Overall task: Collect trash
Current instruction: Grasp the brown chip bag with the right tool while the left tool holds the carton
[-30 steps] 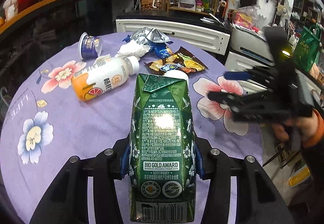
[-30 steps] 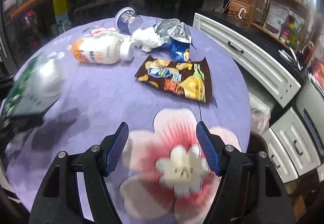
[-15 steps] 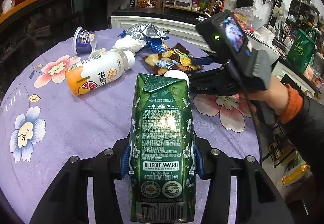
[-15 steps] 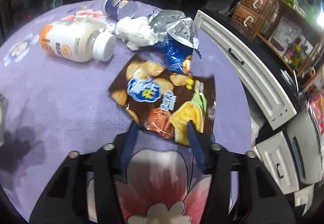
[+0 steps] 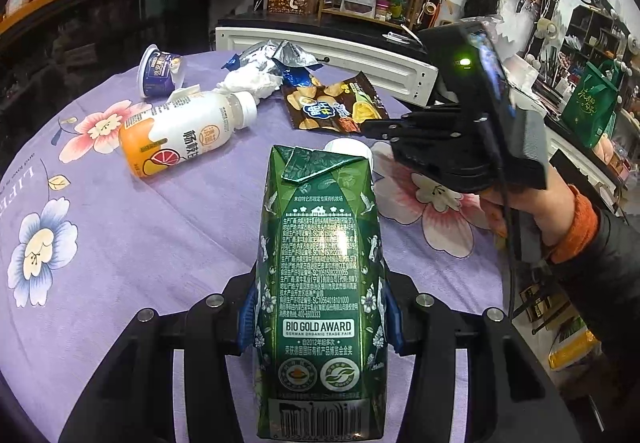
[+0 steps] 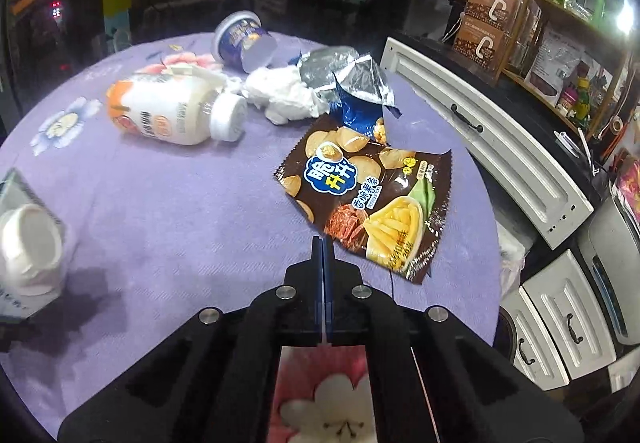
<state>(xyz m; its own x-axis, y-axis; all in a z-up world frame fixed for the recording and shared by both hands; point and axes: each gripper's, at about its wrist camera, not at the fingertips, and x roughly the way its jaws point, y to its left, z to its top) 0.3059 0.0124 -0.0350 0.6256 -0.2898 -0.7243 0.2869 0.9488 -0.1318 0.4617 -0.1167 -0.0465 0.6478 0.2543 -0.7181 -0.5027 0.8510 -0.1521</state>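
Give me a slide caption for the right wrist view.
Right tool shut at the chip bag edge on the purple tablecloth.

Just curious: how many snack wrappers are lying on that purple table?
2: a brown chip bag at the right hand-held gripper tips, and a crumpled blue-and-silver wrapper just behind it. Others could be hidden.

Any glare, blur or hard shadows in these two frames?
Left wrist view: sharp, with a glare patch on the green carton clamped in the left gripper. Right wrist view: sharp; carton's dark shadow on the tablecloth; bright lamp flare at upper right; strong fisheye bending in both.
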